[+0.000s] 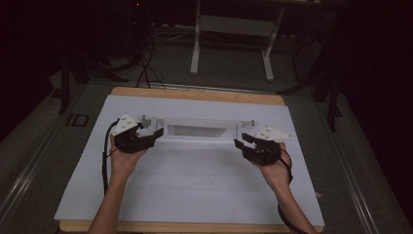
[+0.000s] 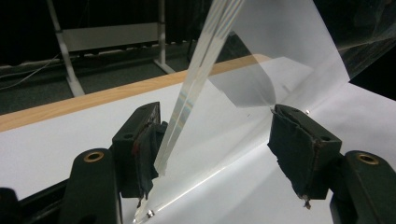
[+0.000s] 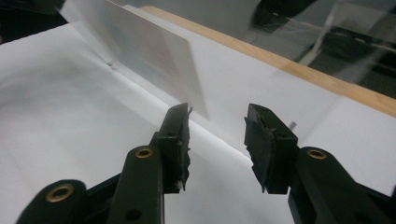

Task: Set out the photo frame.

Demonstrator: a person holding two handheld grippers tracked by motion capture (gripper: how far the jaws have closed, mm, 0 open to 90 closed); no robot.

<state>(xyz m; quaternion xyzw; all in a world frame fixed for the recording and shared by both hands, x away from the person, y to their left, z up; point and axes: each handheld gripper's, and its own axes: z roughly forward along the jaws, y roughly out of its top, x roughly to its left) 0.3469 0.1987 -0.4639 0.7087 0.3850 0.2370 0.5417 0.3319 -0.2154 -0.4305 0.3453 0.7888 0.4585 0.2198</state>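
Our clear box (image 1: 197, 130) sits mid-bench (image 1: 195, 195). The left gripper (image 2: 224, 140) has wide fingers straddling one wall; the right gripper (image 3: 217, 140) is parted, holding nothing. Closing off-centre could tip or skid the box.

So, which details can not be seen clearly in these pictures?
- Clear plastic stand: in the dim high view its transparent walls blend into the white sheet, so its exact shape is unclear.
- Left gripper: jaws open around a clear panel edge; contact with the left pad cannot be told.
- Right gripper: open; the clear wall ahead is nearly invisible.
- Background floor and frame: too dark.
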